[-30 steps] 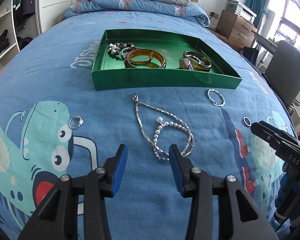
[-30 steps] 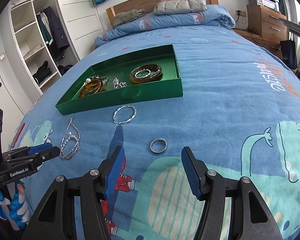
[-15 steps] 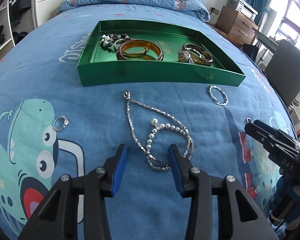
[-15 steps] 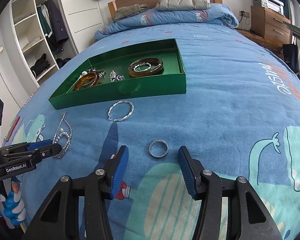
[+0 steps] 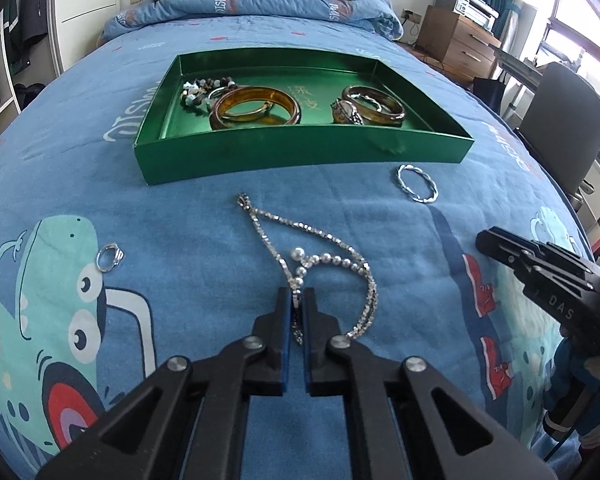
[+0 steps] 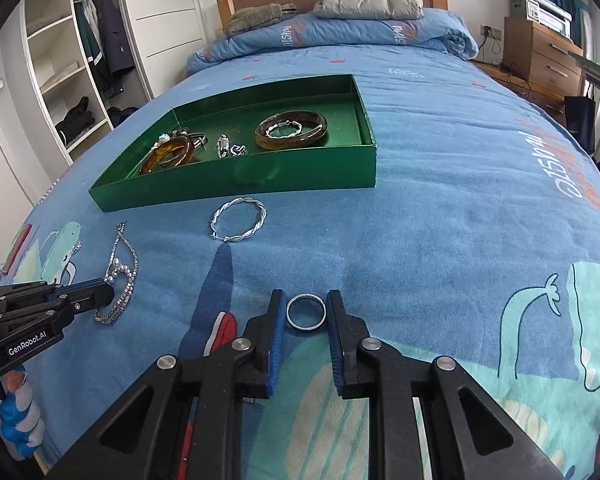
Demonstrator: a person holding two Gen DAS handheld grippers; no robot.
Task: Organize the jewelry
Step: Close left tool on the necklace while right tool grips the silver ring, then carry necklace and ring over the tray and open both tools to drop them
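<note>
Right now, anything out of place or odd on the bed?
Nothing damaged. Four pieces lie loose on the quilt outside the green tray: the necklace, pinched by the left gripper; the plain ring, between the right gripper pads, which have just been closing; the twisted bangle; a small ring.

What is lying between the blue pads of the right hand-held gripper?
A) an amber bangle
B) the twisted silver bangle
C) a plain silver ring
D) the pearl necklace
C: the right hand-held gripper has a plain silver ring on the bedspread between its pads, while the twisted silver bangle lies farther off, near the green tray.
</note>
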